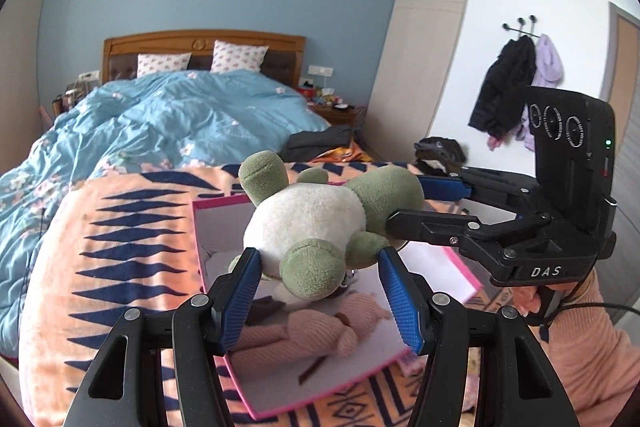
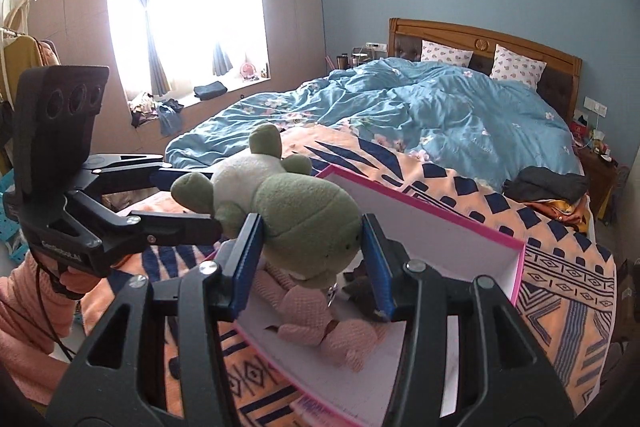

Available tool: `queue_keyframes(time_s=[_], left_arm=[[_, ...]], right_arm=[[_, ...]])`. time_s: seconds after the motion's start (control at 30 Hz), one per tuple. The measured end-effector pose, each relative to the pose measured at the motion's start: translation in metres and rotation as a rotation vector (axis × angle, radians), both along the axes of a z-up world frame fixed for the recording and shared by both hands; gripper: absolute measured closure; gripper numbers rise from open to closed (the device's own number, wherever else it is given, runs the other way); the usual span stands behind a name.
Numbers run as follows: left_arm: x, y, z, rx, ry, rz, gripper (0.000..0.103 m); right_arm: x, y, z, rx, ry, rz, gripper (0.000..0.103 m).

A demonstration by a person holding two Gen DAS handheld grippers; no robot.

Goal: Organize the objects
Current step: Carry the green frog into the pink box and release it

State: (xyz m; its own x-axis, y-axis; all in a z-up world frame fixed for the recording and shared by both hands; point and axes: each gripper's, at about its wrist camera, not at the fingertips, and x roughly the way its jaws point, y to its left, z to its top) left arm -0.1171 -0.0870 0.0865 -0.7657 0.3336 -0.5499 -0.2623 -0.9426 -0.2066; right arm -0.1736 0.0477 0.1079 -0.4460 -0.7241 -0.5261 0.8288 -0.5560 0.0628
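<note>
A green and white plush frog (image 1: pixel 316 223) hangs in the air over a pink-edged box (image 1: pixel 224 205) that sits on the orange patterned blanket (image 1: pixel 120 247) at the near end of the bed. Both tongs are on it: the left gripper (image 1: pixel 320 291) spans the frog's rear leg and white belly, its blue pads fairly wide and touching the plush on each side, while the right gripper (image 2: pixel 312 247) clamps the frog's green head between its pads. A pink knitted toy (image 2: pixel 320 323) already lies on the box floor, with some small dark bits beside it, too blurred to name. So the sorting looks partly done: one toy is in, the frog is above the opening and not yet lowered in.
</note>
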Motion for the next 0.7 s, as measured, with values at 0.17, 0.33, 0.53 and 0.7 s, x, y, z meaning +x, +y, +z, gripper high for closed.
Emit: queue_keyframes(time_s=[0.17, 0.33, 0.53, 0.7], left_arm=[[-0.033, -0.006, -0.018, 0.002, -0.068, 0.022, 0.042], [-0.059, -0.010, -0.036, -0.011, -0.137, 0.047, 0.042], [-0.078, -0.013, -0.053, -0.006, -0.200, 0.066, 0.042], [-0.084, -0.007, -0.061, -0.054, -0.232, 0.105, 0.041]], right_arm=[[-0.030, -0.015, -0.014, 0.035, -0.020, 0.002, 0.051], [-0.054, -0.028, -0.033, 0.081, -0.043, -0.001, 0.051], [-0.075, -0.041, -0.049, 0.125, -0.082, -0.007, 0.051], [-0.093, -0.059, -0.073, 0.217, -0.154, -0.021, 0.048]])
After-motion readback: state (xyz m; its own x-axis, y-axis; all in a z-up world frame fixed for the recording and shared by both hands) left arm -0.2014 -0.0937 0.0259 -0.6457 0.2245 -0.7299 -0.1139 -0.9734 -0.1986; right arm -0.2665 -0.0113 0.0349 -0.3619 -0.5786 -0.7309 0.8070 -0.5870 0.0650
